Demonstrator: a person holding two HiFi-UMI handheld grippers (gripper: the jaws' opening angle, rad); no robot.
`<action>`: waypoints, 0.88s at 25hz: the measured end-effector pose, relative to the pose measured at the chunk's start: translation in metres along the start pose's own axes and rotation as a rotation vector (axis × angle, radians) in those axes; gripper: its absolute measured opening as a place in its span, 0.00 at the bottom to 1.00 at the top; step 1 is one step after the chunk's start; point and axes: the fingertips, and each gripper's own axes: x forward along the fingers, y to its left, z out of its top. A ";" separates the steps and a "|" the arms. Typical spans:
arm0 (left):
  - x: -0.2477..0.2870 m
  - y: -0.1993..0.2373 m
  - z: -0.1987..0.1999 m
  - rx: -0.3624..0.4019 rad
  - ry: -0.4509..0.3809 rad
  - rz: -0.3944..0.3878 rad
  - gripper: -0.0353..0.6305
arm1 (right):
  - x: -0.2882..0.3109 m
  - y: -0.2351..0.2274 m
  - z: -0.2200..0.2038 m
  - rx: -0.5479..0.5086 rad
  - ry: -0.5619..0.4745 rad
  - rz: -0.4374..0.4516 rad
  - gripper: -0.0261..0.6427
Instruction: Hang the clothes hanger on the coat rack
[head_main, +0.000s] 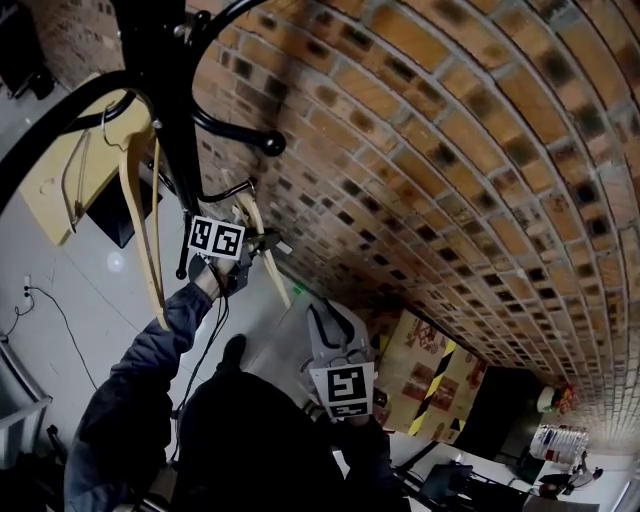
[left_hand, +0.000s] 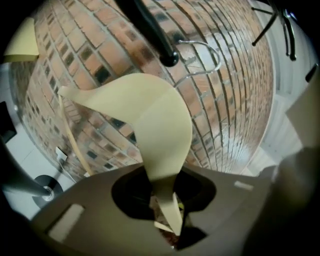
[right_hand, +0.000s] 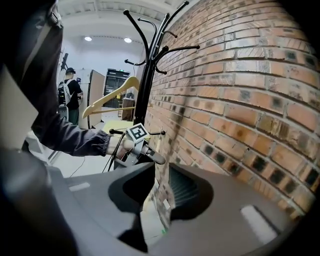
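Pinching the clothes hanger (left_hand: 155, 120) tip are left gripper (left_hand: 168, 222) fingers (left_hand: 85, 220).

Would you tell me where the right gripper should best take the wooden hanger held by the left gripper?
Probably the hanger's broad centre, under its wire hook, from below, jaws across the thin flat faces. The left gripper clamps one narrow arm tip, and the hook must stay free for the rack peg.
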 end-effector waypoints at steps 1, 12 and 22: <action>0.002 0.001 0.000 -0.015 -0.010 -0.011 0.19 | 0.000 -0.001 -0.002 0.006 0.003 -0.002 0.18; -0.010 0.023 -0.008 -0.067 -0.059 -0.063 0.19 | 0.006 -0.009 -0.020 0.043 0.040 -0.016 0.18; -0.024 0.042 -0.015 -0.069 -0.122 -0.095 0.19 | 0.011 0.002 -0.026 0.051 0.051 0.004 0.18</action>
